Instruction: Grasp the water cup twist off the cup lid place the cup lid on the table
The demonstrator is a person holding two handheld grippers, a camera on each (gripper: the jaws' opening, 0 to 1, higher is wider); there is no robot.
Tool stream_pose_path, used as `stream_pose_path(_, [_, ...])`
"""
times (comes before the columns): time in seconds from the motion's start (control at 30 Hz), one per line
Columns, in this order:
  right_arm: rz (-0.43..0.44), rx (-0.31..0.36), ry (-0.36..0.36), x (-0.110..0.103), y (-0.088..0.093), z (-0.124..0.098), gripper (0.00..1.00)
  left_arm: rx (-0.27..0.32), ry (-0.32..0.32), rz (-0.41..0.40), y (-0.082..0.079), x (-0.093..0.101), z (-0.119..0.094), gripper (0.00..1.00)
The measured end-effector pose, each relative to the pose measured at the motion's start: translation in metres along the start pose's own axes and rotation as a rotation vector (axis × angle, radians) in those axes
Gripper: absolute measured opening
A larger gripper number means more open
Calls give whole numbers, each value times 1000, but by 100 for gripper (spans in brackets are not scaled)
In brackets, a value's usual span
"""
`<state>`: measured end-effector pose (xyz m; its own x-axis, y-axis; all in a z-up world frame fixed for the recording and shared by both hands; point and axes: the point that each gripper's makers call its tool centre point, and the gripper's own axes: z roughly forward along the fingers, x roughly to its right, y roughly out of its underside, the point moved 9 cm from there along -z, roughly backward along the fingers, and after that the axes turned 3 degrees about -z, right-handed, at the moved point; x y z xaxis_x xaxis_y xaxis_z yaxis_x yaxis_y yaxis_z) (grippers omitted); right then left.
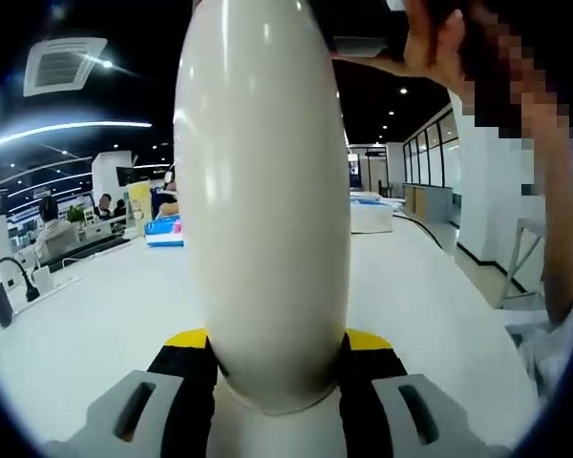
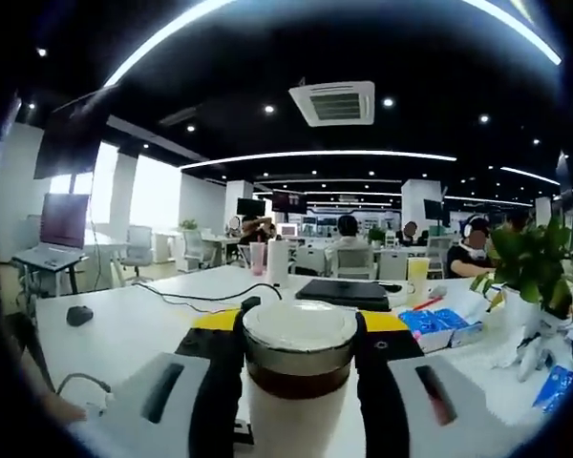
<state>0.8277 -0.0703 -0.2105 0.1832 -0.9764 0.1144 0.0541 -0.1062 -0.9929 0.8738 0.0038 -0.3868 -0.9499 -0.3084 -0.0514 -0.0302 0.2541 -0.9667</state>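
A tall white water cup (image 1: 263, 191) rises between my left gripper's jaws, and my left gripper (image 1: 277, 340) is shut on its lower part. Its top runs out of the left gripper view, so the mouth is hidden. In the right gripper view, my right gripper (image 2: 299, 324) is shut on the cup lid (image 2: 299, 334), a round white cap with a silver ring and a dark band below. I cannot tell whether the lid sits on the cup or is free of it.
A person's hand (image 1: 439, 43) is at the upper right, above the white table (image 1: 95, 324). A power strip (image 1: 38, 281) and blue box (image 1: 162, 229) lie to the left. On the other table (image 2: 134, 329) are a mouse (image 2: 79, 315), a black notebook (image 2: 349, 291), blue packets (image 2: 449, 324) and a potted plant (image 2: 525, 272).
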Motion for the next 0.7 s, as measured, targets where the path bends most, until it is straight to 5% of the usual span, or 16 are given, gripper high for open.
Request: stream_pose_path(0.7, [17,28,-262,19,3,2,48,-1,-1,5,1,0,1,51])
